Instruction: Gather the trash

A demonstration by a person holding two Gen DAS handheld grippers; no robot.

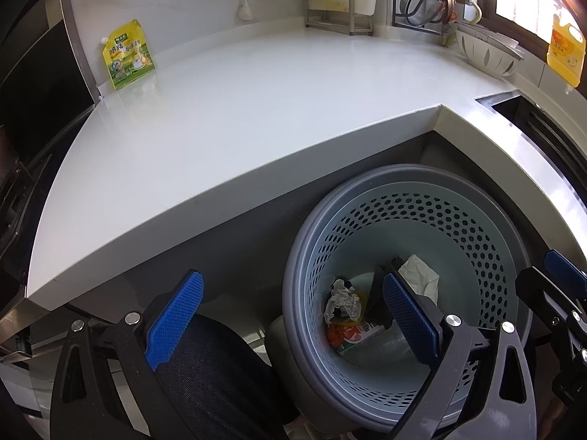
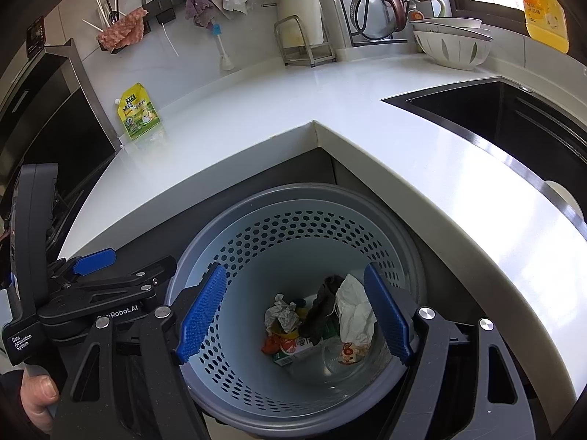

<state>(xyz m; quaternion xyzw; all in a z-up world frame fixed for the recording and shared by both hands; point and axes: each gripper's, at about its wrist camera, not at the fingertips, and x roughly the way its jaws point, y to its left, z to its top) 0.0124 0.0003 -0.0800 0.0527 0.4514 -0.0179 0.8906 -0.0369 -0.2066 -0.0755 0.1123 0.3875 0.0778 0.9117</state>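
A grey perforated trash bin (image 1: 458, 220) (image 2: 293, 227) stands on the floor in the inner corner of the white counter. Inside lie crumpled paper (image 1: 343, 302) (image 2: 282, 311), a white tissue (image 1: 420, 275) (image 2: 354, 304), a dark rag (image 2: 323, 304), a green-red carton (image 1: 352, 339) (image 2: 293, 348) and a clear plastic cup (image 2: 335, 359). My left gripper (image 1: 290, 317) is open and empty, over the bin's left rim. My right gripper (image 2: 293, 315) is open and empty, above the bin's mouth. A yellow-green spout pouch (image 1: 126, 55) (image 2: 139, 112) stands on the counter at the far left.
The white L-shaped counter (image 1: 256, 110) (image 2: 422, 168) wraps around the bin. A black sink (image 2: 513, 124) is at the right. A white colander bowl (image 2: 451, 46), pot-lid rack (image 2: 374, 3), metal stand (image 1: 330, 3) and yellow bottle (image 2: 543, 11) line the back. A black stove (image 1: 36, 84) is at the left.
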